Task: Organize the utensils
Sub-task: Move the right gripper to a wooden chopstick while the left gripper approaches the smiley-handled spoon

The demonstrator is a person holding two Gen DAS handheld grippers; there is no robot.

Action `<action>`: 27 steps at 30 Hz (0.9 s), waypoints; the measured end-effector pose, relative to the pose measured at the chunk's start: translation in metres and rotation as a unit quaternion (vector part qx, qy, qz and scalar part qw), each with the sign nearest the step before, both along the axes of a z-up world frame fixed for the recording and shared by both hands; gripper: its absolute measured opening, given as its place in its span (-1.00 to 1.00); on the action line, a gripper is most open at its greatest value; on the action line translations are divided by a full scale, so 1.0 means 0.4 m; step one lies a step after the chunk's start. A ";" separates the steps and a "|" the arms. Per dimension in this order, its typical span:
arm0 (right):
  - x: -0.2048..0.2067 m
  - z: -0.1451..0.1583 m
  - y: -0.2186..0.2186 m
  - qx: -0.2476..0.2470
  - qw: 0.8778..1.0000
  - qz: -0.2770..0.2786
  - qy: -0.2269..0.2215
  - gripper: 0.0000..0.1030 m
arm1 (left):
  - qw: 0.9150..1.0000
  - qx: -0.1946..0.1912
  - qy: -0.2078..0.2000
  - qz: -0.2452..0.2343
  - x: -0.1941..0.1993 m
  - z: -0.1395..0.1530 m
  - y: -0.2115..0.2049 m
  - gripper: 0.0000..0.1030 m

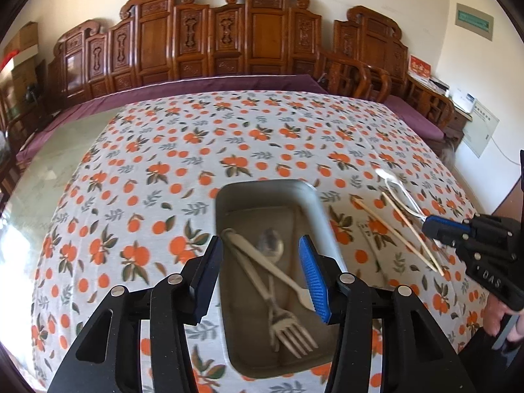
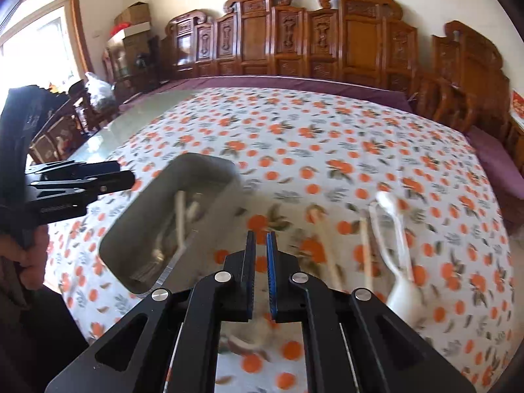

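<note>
A grey tray (image 1: 308,193) lies on the orange-print tablecloth and holds a fork (image 1: 288,327), a spoon (image 1: 270,245) and a pale knife (image 1: 262,258). My left gripper (image 1: 262,271) is open and empty, hovering over the tray. To the right lie two wooden chopsticks (image 1: 393,232) and white plastic utensils (image 1: 398,190). My right gripper (image 1: 429,226) is near their handles. In the right wrist view the right gripper (image 2: 261,242) is nearly shut with nothing between the fingers; the tray (image 2: 131,226) is to its left, the chopsticks (image 2: 330,255) and a white spoon (image 2: 398,229) to its right.
The tablecloth (image 1: 196,150) covers a glass table with a bare strip (image 1: 59,170) at the left. Carved wooden panels (image 1: 229,39) and chairs (image 1: 357,75) stand behind the table. The left gripper shows in the right wrist view (image 2: 82,180) at the left.
</note>
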State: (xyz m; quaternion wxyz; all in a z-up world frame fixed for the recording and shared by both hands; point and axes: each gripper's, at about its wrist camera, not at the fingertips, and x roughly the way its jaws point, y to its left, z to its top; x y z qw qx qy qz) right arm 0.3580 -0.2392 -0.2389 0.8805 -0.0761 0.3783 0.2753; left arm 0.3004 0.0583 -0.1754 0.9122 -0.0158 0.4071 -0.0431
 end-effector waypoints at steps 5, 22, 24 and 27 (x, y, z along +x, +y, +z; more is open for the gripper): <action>0.009 -0.017 -0.072 -0.003 0.999 -0.031 -0.007 -0.85 | 1.000 0.000 0.000 -0.016 0.000 0.004 -0.050 -0.07; 0.053 -0.184 -0.152 -0.024 0.998 -0.038 0.051 -0.65 | 0.998 0.015 0.019 -0.065 -0.003 -0.031 -0.201 -0.07; 0.059 -0.193 -0.153 -0.029 0.998 -0.036 0.053 -0.65 | 0.997 0.016 0.021 -0.067 -0.004 -0.036 -0.208 -0.07; 0.069 -0.205 -0.158 -0.029 0.997 -0.039 0.061 -0.65 | 0.997 0.015 0.026 -0.071 -0.005 -0.045 -0.223 -0.07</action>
